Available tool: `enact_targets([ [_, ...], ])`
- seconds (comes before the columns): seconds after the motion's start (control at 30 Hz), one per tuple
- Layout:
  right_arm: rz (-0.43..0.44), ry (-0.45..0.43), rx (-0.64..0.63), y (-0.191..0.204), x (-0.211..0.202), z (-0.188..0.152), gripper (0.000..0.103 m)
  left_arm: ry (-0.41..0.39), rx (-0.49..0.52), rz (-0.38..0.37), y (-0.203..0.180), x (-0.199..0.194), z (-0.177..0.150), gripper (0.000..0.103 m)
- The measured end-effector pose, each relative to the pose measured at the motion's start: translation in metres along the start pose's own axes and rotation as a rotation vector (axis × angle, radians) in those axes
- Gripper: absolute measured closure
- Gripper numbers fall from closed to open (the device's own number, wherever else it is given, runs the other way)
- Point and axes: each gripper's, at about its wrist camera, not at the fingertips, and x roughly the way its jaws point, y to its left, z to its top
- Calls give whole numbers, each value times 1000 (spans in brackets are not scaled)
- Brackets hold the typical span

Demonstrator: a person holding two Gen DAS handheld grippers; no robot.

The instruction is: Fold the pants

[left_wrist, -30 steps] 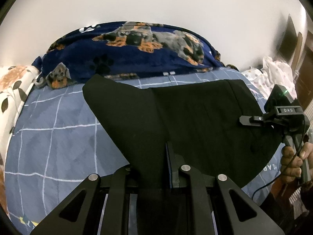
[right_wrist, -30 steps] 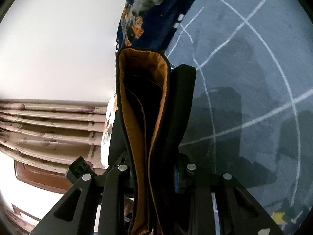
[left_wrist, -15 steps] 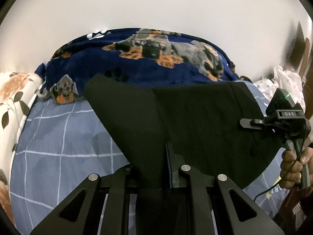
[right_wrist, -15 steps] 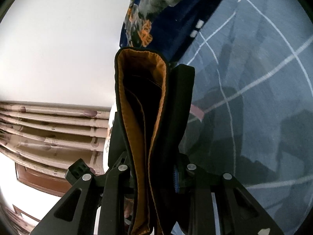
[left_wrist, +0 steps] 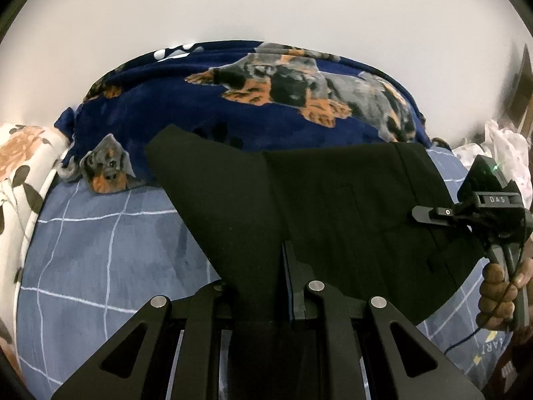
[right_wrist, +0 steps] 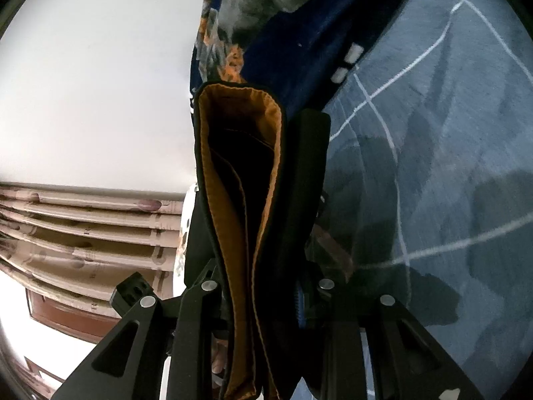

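Black pants (left_wrist: 333,220) hang stretched above the blue checked bedsheet (left_wrist: 100,240), the left gripper (left_wrist: 263,286) pinching one edge and the right gripper (right_wrist: 263,286) clamped on the tan-lined waistband (right_wrist: 240,153), apparently keeping the fabric taut for a fold.

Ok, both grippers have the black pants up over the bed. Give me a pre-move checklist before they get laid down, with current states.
1. Left gripper shut on the pants: ok.
2. Right gripper shut on the waistband, orange lining showing: ok.
3. Fabric spread between the two grips without bunching: ok.
4. Blue checked sheet bare where the pants would land: ok.
5. Far corner of the pants clear of the dog-print blanket: not ok, it overlaps in view.
6. Legs aligned underneath: cannot tell.
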Motion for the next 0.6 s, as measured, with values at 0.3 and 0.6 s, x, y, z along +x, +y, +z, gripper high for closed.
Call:
enact_targets([
  [0.3,3,3,2,-7,15,16,80,7,-10,6,14,21,12,88],
  [0.6,-6,10,15,-19,23,26,80,24,-24,2,24,40,12,88],
])
